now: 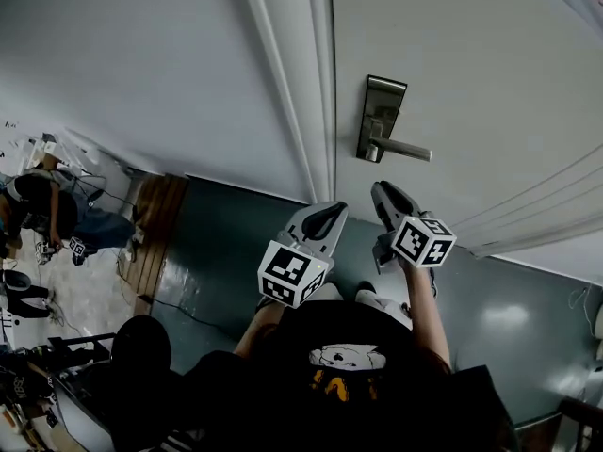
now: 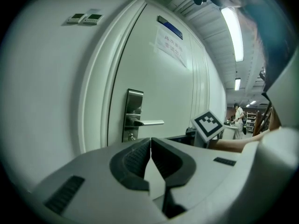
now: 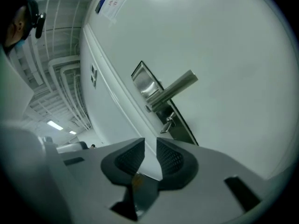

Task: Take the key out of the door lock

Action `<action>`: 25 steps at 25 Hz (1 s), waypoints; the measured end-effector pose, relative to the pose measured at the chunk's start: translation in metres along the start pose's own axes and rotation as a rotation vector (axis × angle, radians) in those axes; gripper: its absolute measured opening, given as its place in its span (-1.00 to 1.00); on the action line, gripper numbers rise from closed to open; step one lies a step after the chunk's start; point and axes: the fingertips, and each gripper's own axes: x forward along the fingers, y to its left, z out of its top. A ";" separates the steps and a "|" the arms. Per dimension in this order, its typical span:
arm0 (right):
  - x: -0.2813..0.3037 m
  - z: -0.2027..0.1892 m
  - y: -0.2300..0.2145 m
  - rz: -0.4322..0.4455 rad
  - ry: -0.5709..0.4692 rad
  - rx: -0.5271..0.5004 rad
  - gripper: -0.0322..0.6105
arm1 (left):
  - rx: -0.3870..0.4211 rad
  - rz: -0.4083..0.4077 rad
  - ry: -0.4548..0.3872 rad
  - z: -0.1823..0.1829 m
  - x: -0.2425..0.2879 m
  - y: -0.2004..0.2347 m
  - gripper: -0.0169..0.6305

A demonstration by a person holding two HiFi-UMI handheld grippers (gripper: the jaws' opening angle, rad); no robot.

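**Head view.** You face a white door, seen steeply from above. Its metal lock plate sits close to the door's edge, just beside the door frame. The plate carries a lever handle that points away from that edge. You hold both grippers low in front of the door, near each other and apart from the lock plate. Your left gripper lies below the frame. Your right gripper lies just below the lever handle without touching it. Under both lies a dark green floor.

**Left gripper view.** The jaws of your left gripper are closed, their pad tips meeting, with nothing between them. Beyond them the key shows at the lower end of the lock plate, under the lever handle. The marker cube of your right gripper stands to the right. A paper notice is fixed near the door's upper edge.

**Right gripper view.** The jaws of your right gripper stand slightly parted, leaving a narrow gap that holds nothing. The key is seated in the lock at the plate's lower end, directly below the lever handle, and projects from the plate's face. It is apart from the jaws, and neither gripper touches it. In the head view the key is too small to make out.
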 end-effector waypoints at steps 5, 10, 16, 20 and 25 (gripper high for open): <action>0.027 0.010 -0.016 0.009 -0.078 0.258 -0.56 | 0.002 -0.039 -0.001 -0.002 -0.003 0.008 -0.91; 0.047 0.019 -0.033 0.027 -0.184 0.525 -0.46 | -0.002 -0.063 -0.003 -0.003 -0.008 0.012 -0.91; 0.064 0.022 -0.049 0.026 -0.240 0.648 -0.48 | -0.006 -0.067 -0.008 -0.004 -0.017 0.019 -0.91; 0.073 0.021 -0.055 0.024 -0.264 0.685 -0.62 | -0.013 -0.066 -0.007 -0.005 -0.017 0.023 -0.91; 0.086 0.027 -0.052 0.062 -0.305 0.731 -0.78 | -0.026 -0.060 -0.005 -0.008 -0.017 0.027 -0.91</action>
